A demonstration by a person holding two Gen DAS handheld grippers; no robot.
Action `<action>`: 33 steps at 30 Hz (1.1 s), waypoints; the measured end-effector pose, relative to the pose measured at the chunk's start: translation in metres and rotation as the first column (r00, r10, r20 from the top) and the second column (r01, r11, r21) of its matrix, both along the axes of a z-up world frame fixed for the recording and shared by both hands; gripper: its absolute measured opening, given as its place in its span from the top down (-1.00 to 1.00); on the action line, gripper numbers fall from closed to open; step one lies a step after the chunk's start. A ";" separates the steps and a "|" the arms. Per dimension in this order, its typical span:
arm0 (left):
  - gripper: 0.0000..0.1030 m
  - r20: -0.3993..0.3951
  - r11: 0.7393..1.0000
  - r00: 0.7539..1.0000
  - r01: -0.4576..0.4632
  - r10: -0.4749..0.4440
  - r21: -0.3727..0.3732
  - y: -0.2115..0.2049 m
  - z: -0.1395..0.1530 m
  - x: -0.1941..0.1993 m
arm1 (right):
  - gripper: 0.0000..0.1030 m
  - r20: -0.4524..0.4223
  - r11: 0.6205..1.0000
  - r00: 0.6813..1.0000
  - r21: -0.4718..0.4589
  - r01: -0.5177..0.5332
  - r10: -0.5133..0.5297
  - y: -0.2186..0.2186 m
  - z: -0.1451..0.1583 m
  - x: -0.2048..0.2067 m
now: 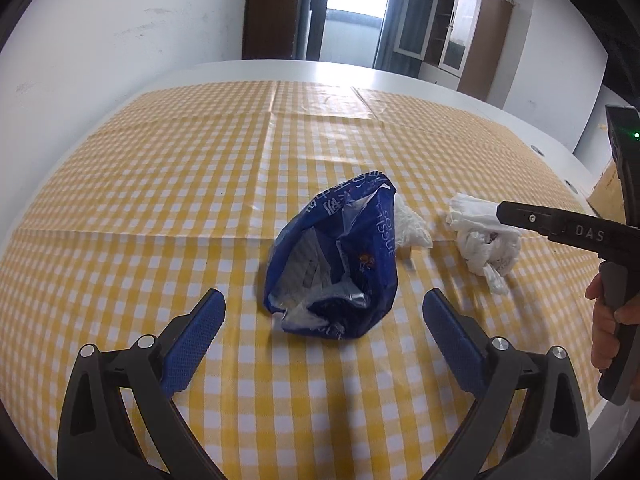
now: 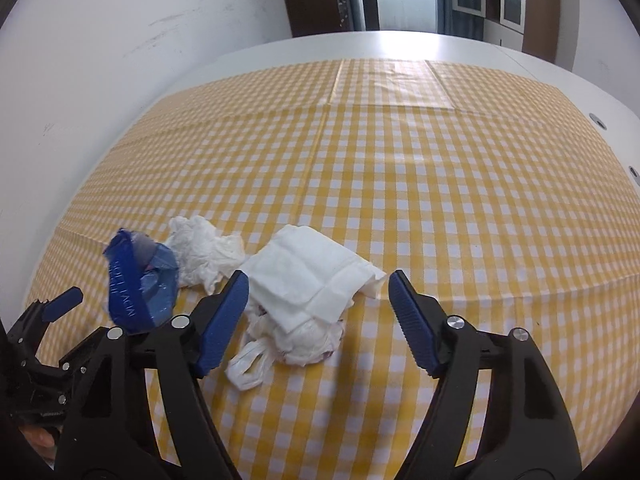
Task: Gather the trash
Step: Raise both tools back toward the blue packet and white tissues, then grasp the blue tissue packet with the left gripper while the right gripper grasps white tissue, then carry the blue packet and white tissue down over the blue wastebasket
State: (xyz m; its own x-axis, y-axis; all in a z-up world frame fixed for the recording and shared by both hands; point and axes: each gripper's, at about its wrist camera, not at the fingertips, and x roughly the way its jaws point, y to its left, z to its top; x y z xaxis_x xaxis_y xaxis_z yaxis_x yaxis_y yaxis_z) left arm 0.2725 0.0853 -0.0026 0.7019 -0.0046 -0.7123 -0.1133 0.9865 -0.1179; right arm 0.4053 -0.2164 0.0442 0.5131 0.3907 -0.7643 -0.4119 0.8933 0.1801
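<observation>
We see the blue tissue wrapper lying crumpled and gaping open on the yellow checked cloth that covers the surface. Taking the wrapper as our landmark, a crumpled white tissue touches its far right side, half hidden behind it. Further right of the wrapper, clearly apart from it, lies a bundle of a white plastic bag with a flat folded tissue resting on top of it; in our right wrist view the bag's loop handles trail toward the camera.

Our left tool hangs just on the near side of the wrapper with its jaws spread wide, one blue pad on either side of the wrapper's near end, neither touching it; it holds nothing. Our right tool is over the bundle to the wrapper's right, jaws partly open, wider than the bundle and not pressing it, so it grips nothing. A hand holds that tool's grip at the right edge of the left wrist view.
</observation>
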 end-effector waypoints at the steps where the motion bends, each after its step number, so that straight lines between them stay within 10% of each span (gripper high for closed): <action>1: -0.88 -0.003 1.000 1.000 0.003 -0.003 0.003 0.000 -0.001 0.003 | -0.30 -0.009 1.000 1.000 0.008 0.002 -0.002 0.000 -0.001 0.003; 10: -0.80 -0.031 0.999 0.999 0.035 -0.035 0.014 -0.011 -0.006 0.026 | 0.49 -0.063 0.999 0.998 0.043 0.004 -0.001 0.004 -0.011 0.018; 15: 0.03 -0.040 0.999 0.998 0.053 -0.053 -0.006 -0.012 -0.011 0.031 | 0.81 -0.026 0.998 1.000 0.070 0.006 -0.004 0.001 0.001 0.013; 33: 0.30 0.149 0.993 0.989 0.028 -0.011 -0.114 -0.002 0.027 -0.043 | 0.92 0.162 0.991 0.986 0.124 -0.056 0.035 -0.008 0.054 -0.051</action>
State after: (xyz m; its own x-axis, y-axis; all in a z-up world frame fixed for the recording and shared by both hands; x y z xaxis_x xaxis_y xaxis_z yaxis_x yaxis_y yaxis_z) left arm 0.2292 0.0836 0.0248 0.7982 -0.0952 -0.5948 -0.0672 0.9672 -0.2450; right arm 0.3545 -0.2241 0.0984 0.6035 0.5057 -0.6165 -0.4841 0.8467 0.2207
